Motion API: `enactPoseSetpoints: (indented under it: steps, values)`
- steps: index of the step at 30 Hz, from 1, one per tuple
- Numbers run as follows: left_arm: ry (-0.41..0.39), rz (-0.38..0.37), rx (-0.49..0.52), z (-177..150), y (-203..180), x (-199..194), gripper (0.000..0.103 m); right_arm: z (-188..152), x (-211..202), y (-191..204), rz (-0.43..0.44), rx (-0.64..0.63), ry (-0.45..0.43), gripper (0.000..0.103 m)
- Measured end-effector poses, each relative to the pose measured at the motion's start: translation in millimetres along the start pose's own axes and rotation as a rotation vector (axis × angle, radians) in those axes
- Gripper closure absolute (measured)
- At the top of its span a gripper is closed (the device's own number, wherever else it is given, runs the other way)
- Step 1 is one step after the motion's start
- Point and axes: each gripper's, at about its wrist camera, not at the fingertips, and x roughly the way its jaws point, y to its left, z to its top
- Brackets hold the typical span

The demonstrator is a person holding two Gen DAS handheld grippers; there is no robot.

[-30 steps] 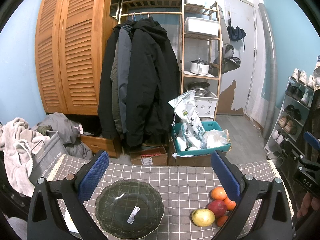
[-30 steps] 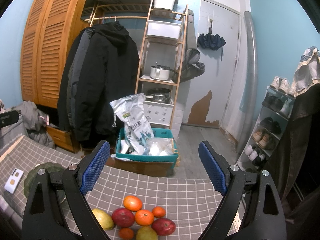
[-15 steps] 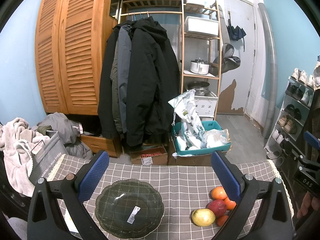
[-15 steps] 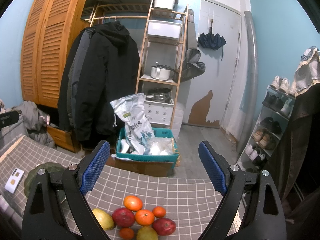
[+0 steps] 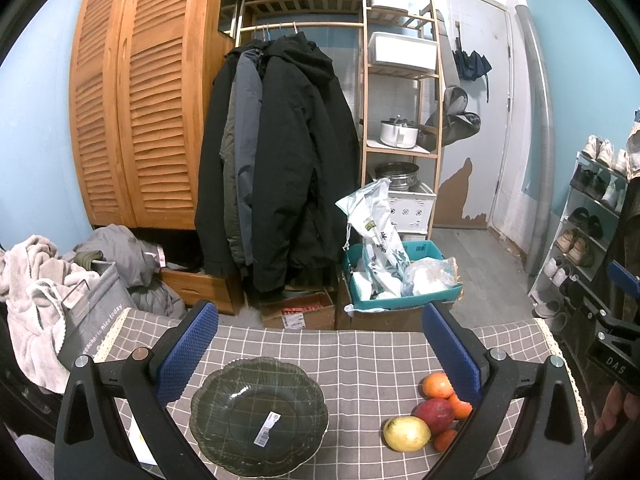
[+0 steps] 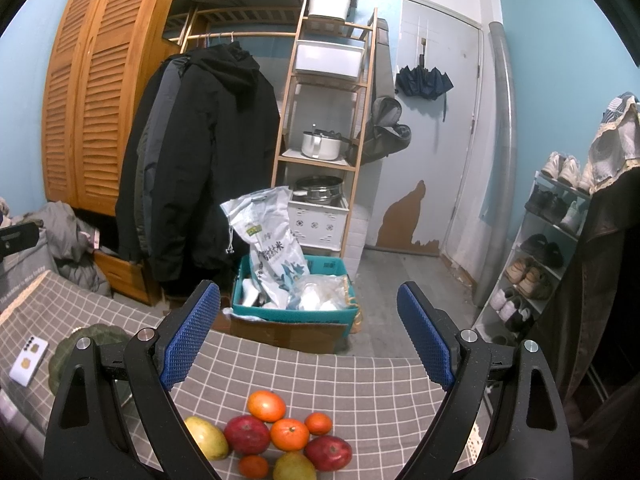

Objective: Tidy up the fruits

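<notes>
Left wrist view: nothing is differing from 0.5 s earlier; the left gripper (image 5: 320,352) is holding its jaws apart over the dark plate (image 5: 258,416), its right finger hiding part of the fruit cluster (image 5: 430,414). Right wrist view: likewise unchanged; the right gripper (image 6: 308,334) is hovering jaws apart above the fruit, the plate mostly hidden.

Across the last second almost nothing has shifted: only in the right wrist view the fruit pile (image 6: 276,440) has slid very slightly lower between the wide-apart jaws, its nearest pieces now closer to the bottom edge.
</notes>
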Motion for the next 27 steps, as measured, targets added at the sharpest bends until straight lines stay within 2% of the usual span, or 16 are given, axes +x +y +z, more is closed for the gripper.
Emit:
enactPoseSetpoints:
  steps: [11, 16, 19, 27]
  values:
    - [0.004, -0.002, 0.003, -1.5, -1.9, 0.0, 0.000, 0.9, -0.2, 0.5, 0.001, -0.001, 0.002, 0.014]
    - [0.017, -0.007, 0.009, -13.2, -7.2, 5.2, 0.000, -0.7, -0.6, 0.2, 0.005, -0.002, 0.013, 0.014]
    - [0.030, -0.013, 0.014, -17.4, -10.4, 8.2, 0.000, -0.5, -1.8, 10.4, 0.010, -0.004, 0.034, 0.014]
    - [0.087, -0.019, 0.054, -24.2, -20.1, 25.6, 0.000, -12.1, 16.6, 8.5, 0.018, -0.012, 0.102, 0.014]
